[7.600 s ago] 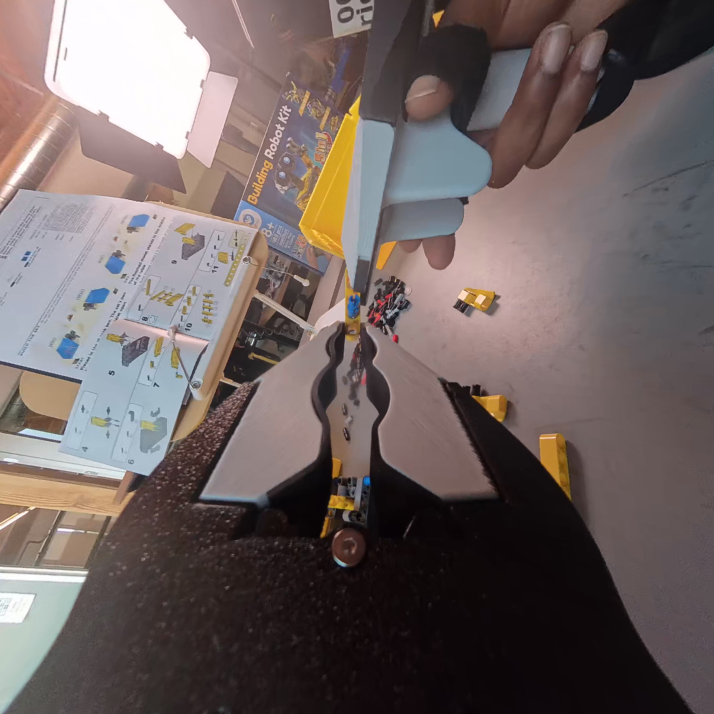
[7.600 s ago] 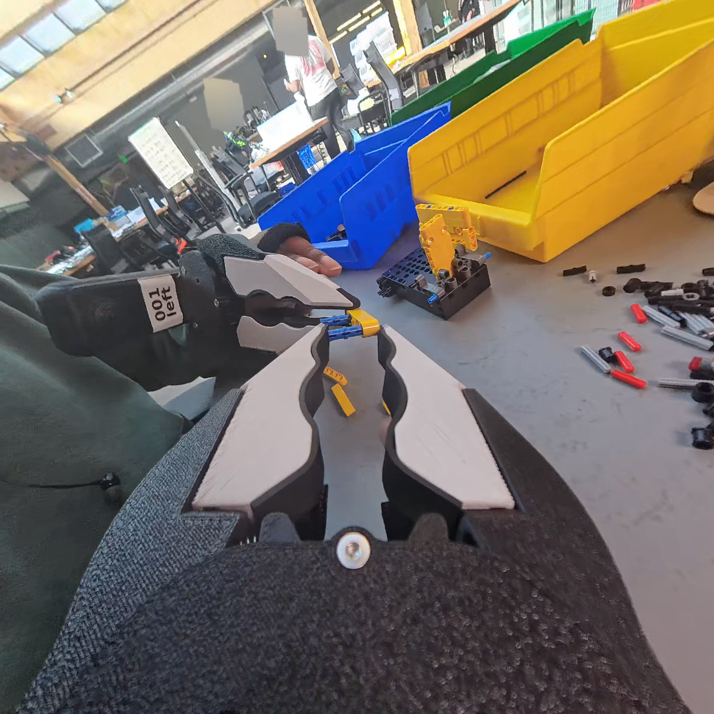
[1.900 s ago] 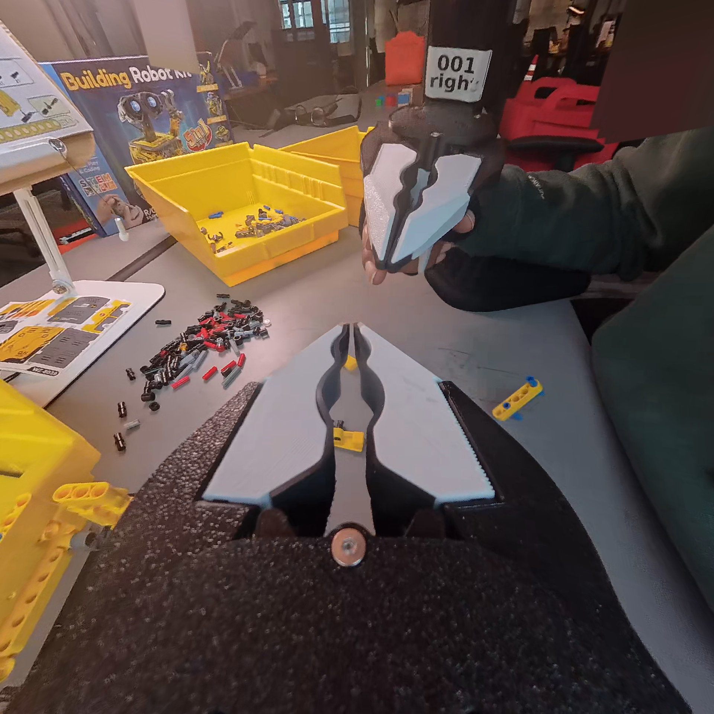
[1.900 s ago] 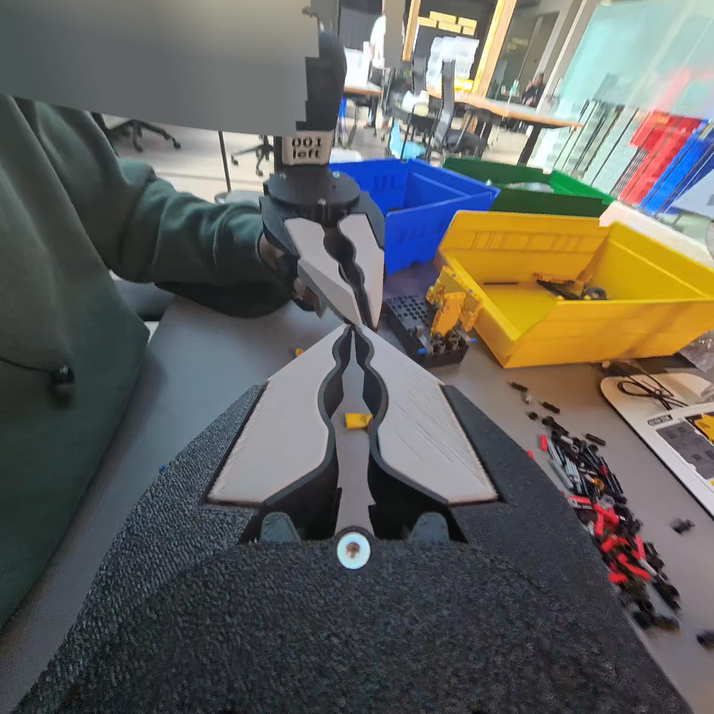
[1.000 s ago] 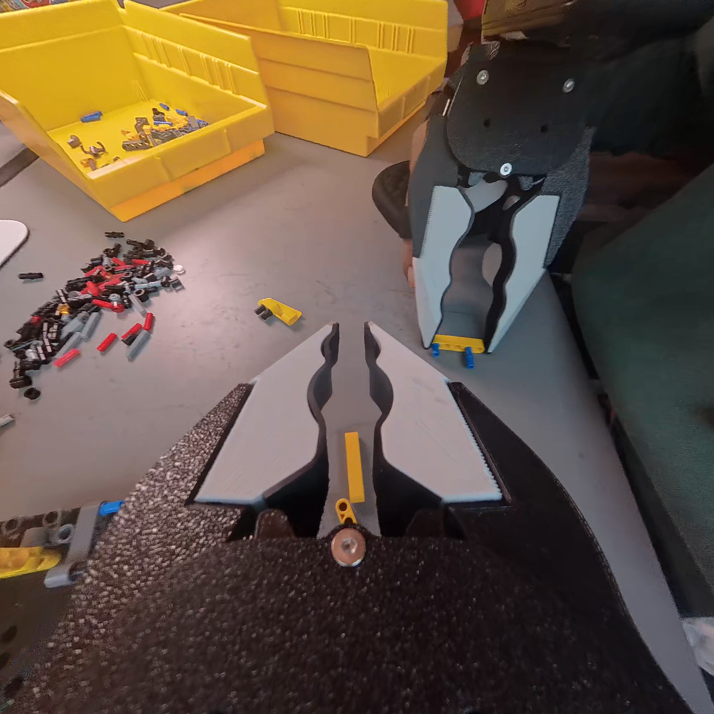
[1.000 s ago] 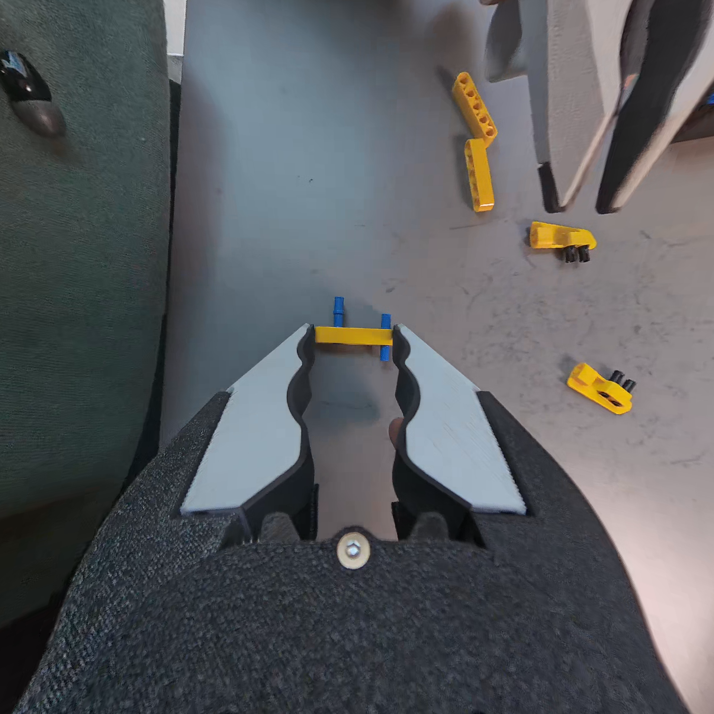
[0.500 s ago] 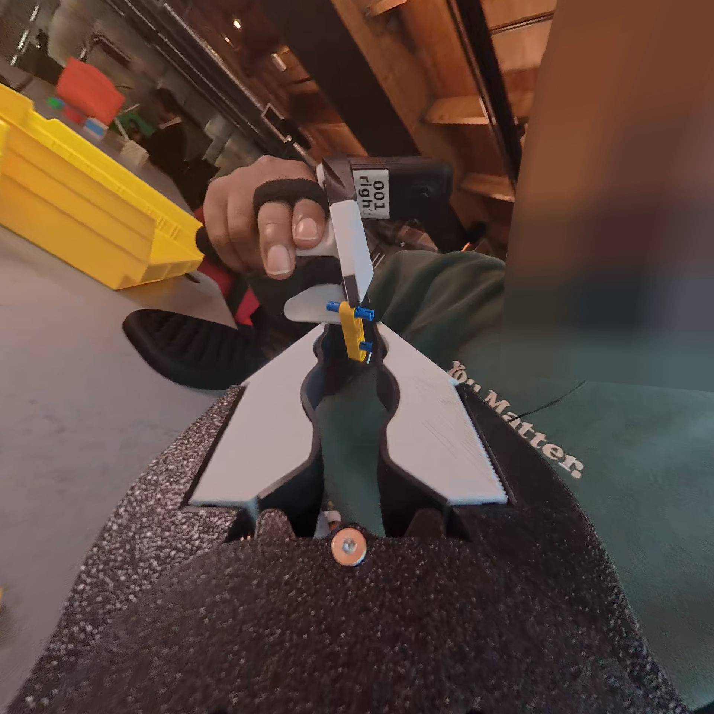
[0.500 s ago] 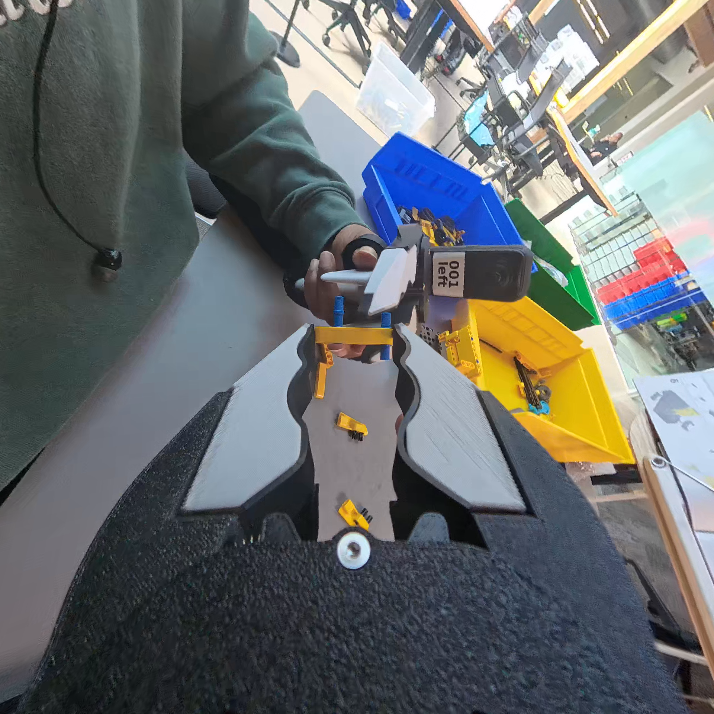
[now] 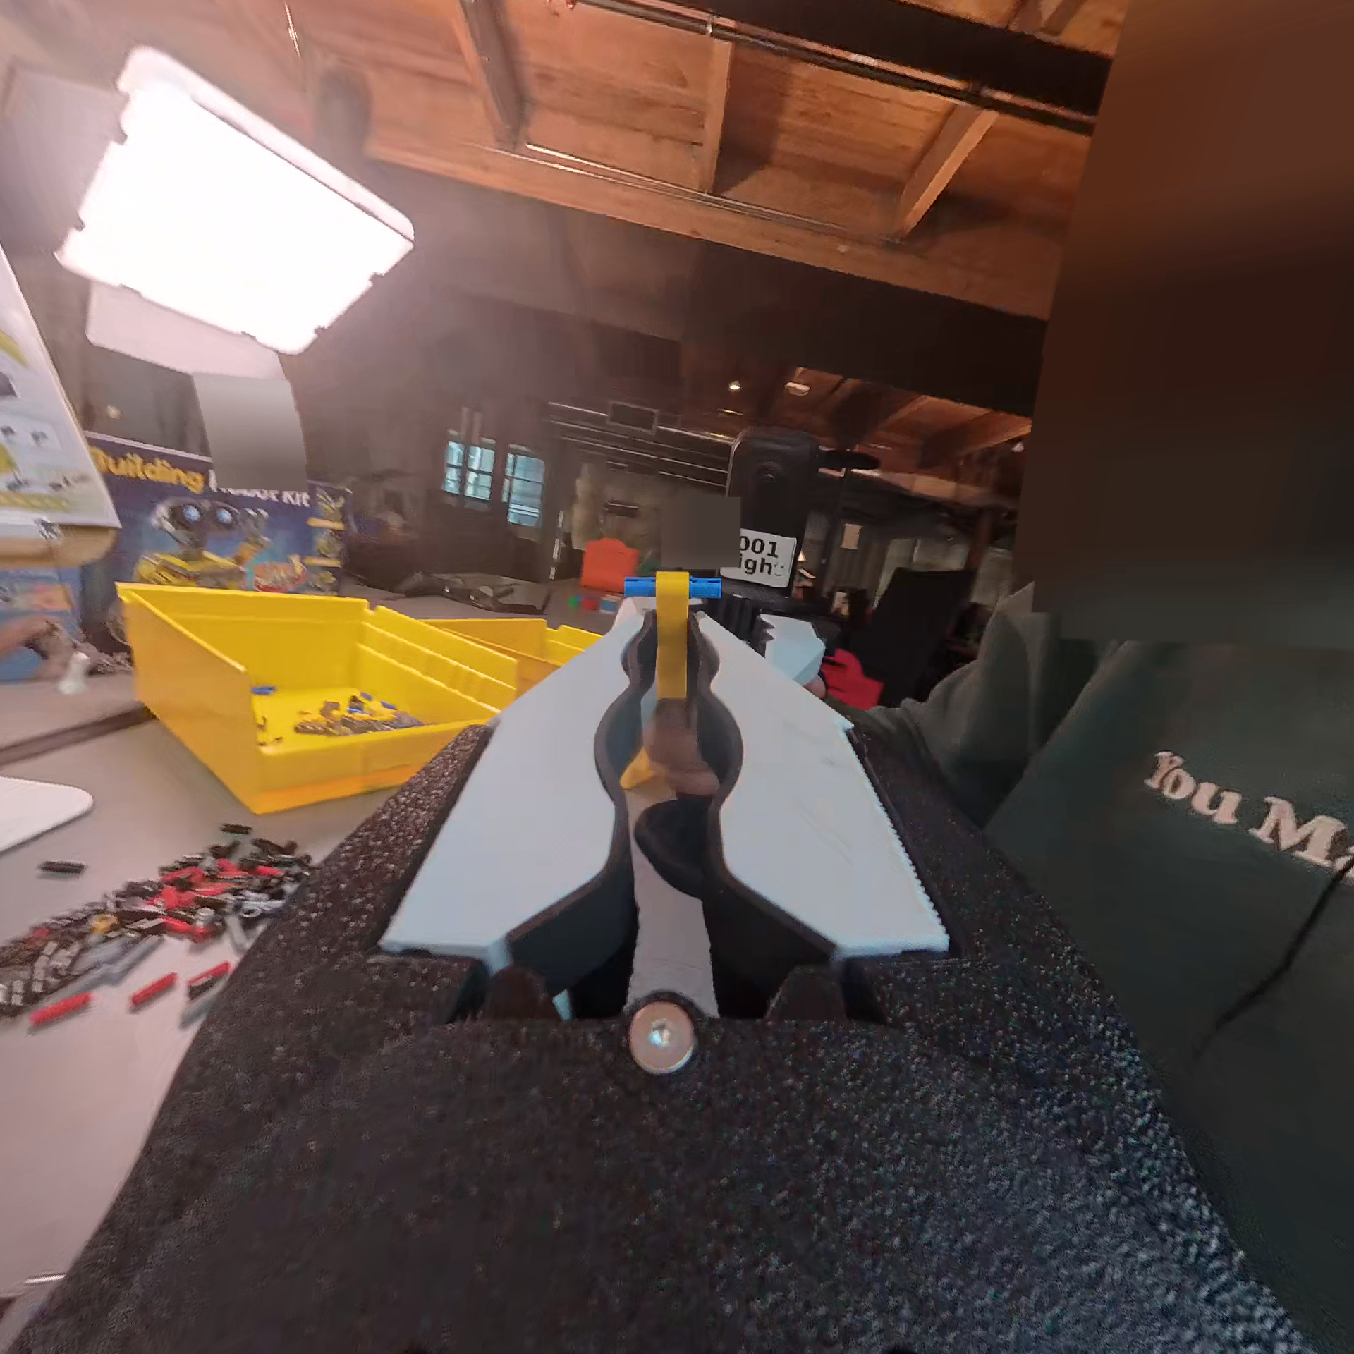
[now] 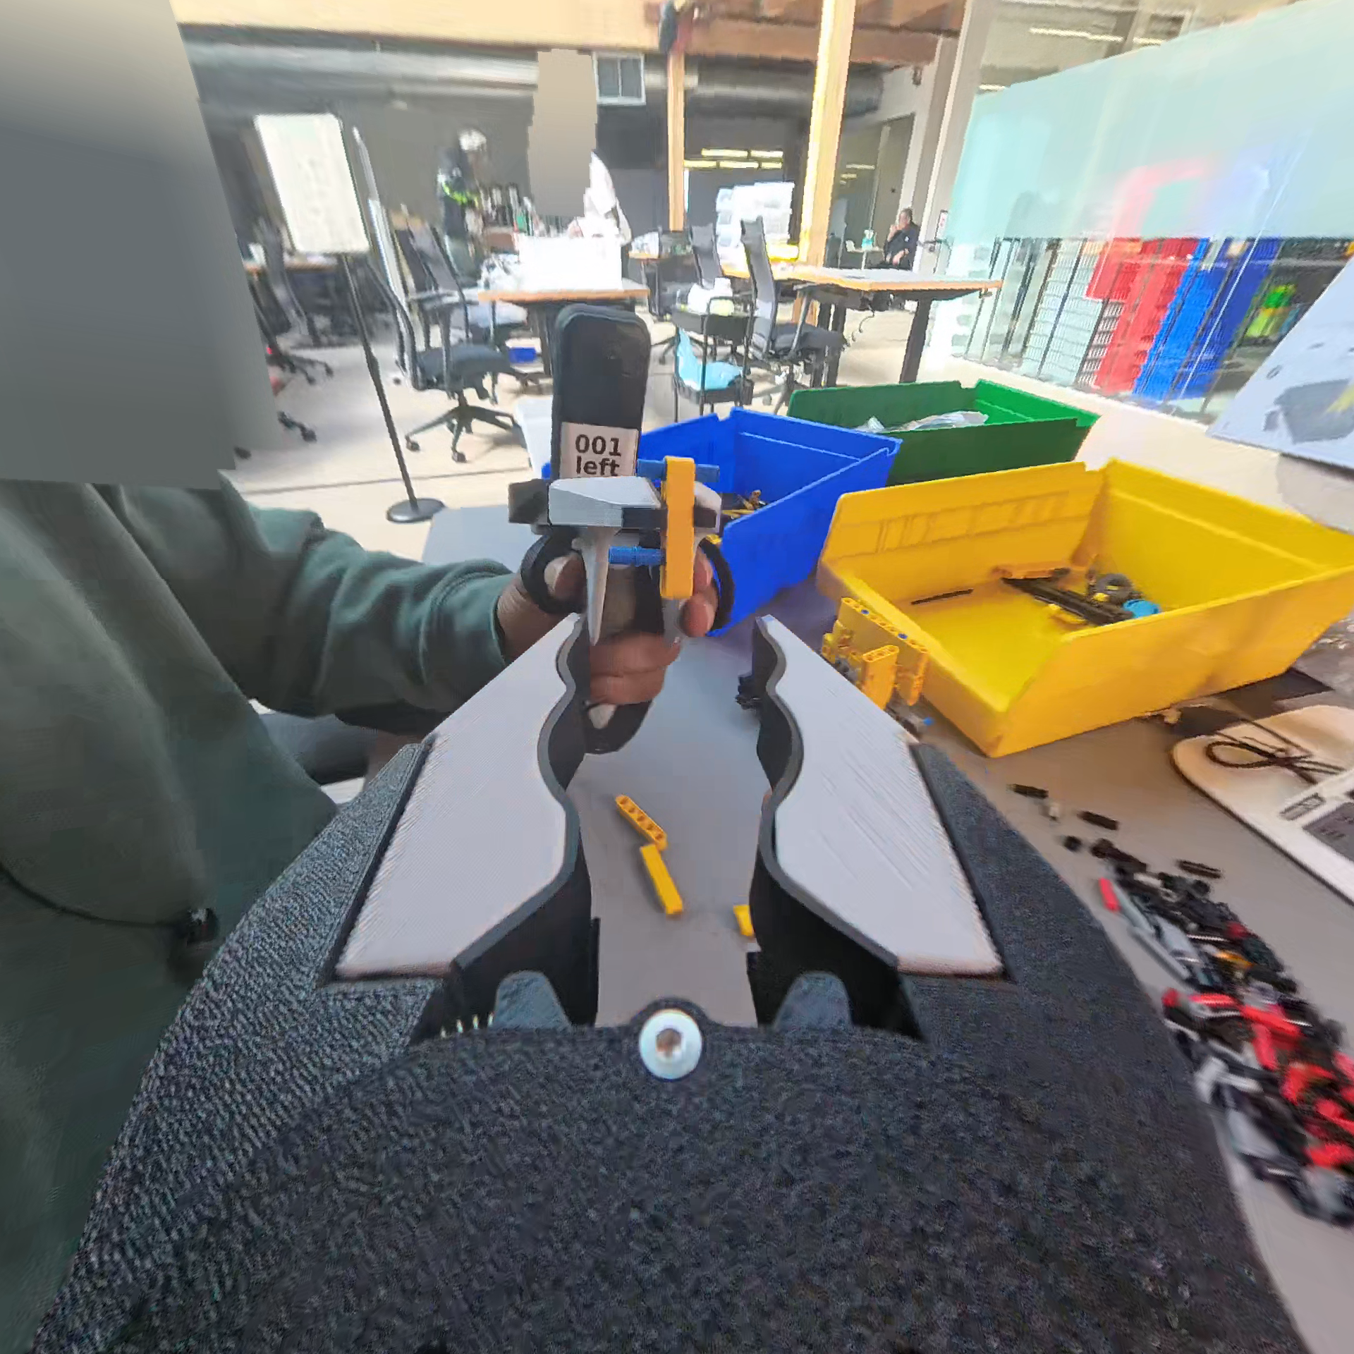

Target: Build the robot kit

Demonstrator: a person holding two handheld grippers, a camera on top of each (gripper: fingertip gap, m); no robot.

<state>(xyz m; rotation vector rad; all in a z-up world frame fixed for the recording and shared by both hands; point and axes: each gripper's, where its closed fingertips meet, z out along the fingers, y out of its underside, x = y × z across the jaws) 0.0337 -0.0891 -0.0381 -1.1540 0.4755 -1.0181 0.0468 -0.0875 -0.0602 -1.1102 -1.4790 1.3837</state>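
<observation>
My left gripper (image 9: 670,623) is shut on a short yellow beam (image 9: 670,648) with blue pins (image 9: 639,586) through it and holds it upright above the grey table. The right gripper's grey finger (image 9: 791,648) shows just behind it. In the right wrist view my right gripper (image 10: 670,630) is open and empty, its tips just below and in front of the left gripper (image 10: 645,524). The yellow beam (image 10: 678,535) stands vertical there, with a blue pin (image 10: 637,557) sticking out sideways. A hand (image 10: 630,659) grips the left tool.
Two loose yellow beams (image 10: 648,842) lie on the table (image 10: 681,740) between the right fingers. A yellow and black assembly (image 10: 872,659), a yellow bin (image 10: 952,703), a blue bin (image 10: 791,527) and a green bin (image 10: 989,432) stand behind. A pile of small pins (image 10: 1245,1026) lies right. Both grippers' tips are close together, under 4 cm apart.
Half a second ago the right gripper held the beam across its tips. It has let go and opened, and the left gripper has shut on the beam and holds it alone.
</observation>
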